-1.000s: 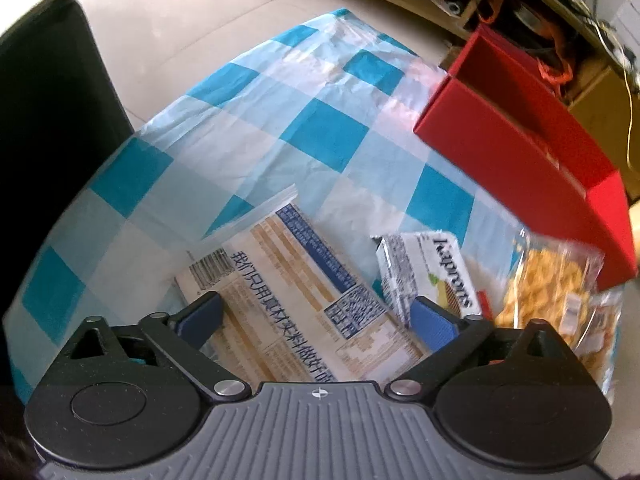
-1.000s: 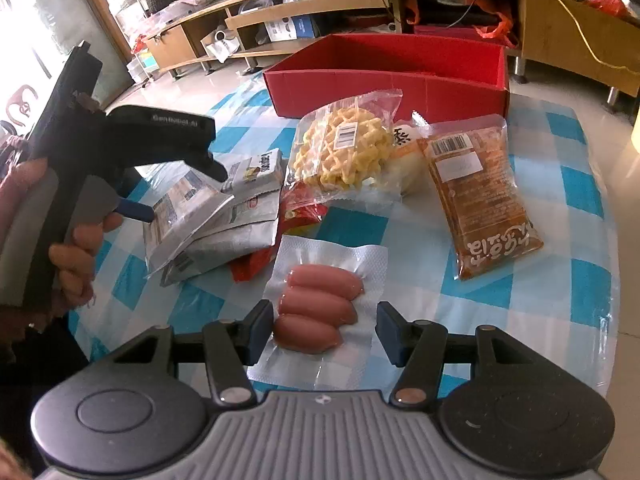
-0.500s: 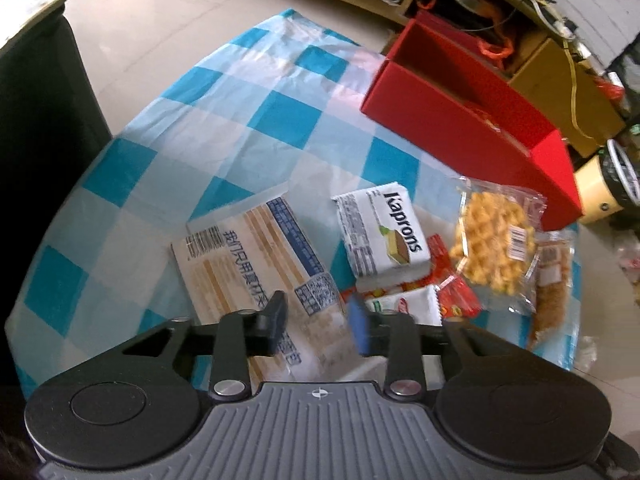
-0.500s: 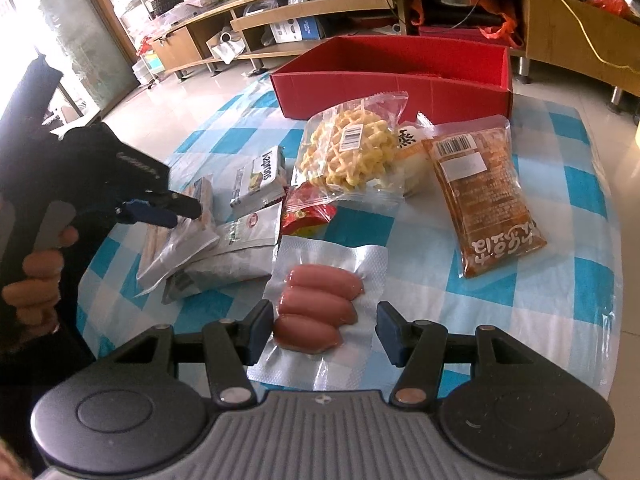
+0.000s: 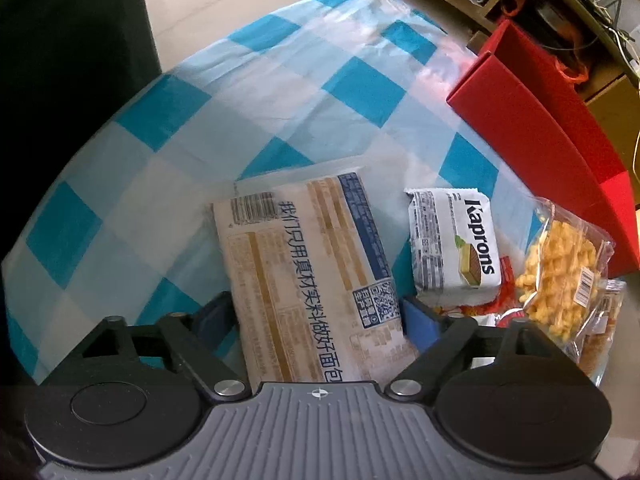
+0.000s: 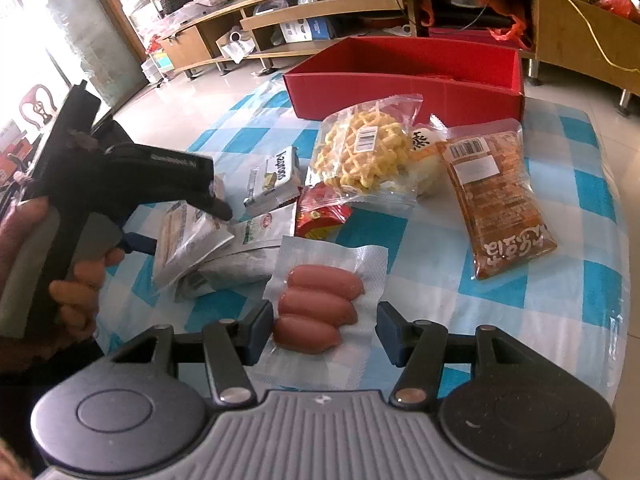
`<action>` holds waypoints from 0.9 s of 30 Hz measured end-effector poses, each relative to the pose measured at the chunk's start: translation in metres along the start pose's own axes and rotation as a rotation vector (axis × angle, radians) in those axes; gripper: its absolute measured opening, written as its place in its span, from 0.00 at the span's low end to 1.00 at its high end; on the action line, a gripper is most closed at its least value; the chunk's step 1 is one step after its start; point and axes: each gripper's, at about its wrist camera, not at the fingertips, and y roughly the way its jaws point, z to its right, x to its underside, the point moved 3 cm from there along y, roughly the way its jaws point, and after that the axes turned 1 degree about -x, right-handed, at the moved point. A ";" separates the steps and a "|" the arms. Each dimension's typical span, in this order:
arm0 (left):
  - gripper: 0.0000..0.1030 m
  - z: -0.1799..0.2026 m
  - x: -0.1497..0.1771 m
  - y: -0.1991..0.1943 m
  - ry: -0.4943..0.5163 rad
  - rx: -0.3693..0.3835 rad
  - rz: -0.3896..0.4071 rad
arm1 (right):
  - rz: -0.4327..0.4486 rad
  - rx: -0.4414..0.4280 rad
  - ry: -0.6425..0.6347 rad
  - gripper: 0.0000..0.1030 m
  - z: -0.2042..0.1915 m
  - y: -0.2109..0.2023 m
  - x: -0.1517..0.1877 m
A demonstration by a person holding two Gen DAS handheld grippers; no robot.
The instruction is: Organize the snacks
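My left gripper (image 5: 316, 316) is open, its blue pads on either side of a beige bread packet (image 5: 312, 276) with Chinese print; whether they touch it I cannot tell. Right of the packet lie a white Kaprons wafer pack (image 5: 456, 240) and a yellow waffle snack bag (image 5: 560, 280). The red box (image 5: 540, 120) stands behind them. My right gripper (image 6: 322, 332) is open above a vacuum pack of three sausages (image 6: 320, 300). The right wrist view also shows the left gripper (image 6: 216, 204) over the bread packet (image 6: 188, 236), the waffle bag (image 6: 364, 152), and the red box (image 6: 404, 92).
A brown Korean-print snack bag (image 6: 496, 196) lies at the right on the blue-checked tablecloth (image 6: 580, 240). A small red packet (image 6: 320, 212) and a silver pouch (image 6: 240, 260) sit mid-table. A dark chair (image 5: 60, 60) stands left. Low wooden shelves (image 6: 320, 4) run behind.
My left gripper was open, narrowed half a second ago, and has opened wide again, now lower with its pads astride the bread packet. My right gripper has stayed over the sausages.
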 end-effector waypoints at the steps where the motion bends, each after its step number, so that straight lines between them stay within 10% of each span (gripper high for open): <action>1: 0.84 -0.001 0.001 -0.002 0.005 0.000 0.007 | -0.001 0.001 0.001 0.51 0.001 0.000 0.000; 18: 0.64 0.013 0.018 -0.045 0.160 0.039 0.118 | 0.018 0.015 0.027 0.51 0.008 -0.005 -0.003; 23: 0.90 0.018 0.023 -0.032 0.190 0.032 0.097 | 0.013 0.014 0.030 0.51 0.007 -0.004 -0.003; 27: 0.92 0.028 0.025 -0.020 0.216 0.005 0.077 | 0.007 0.008 0.023 0.51 0.005 -0.002 -0.003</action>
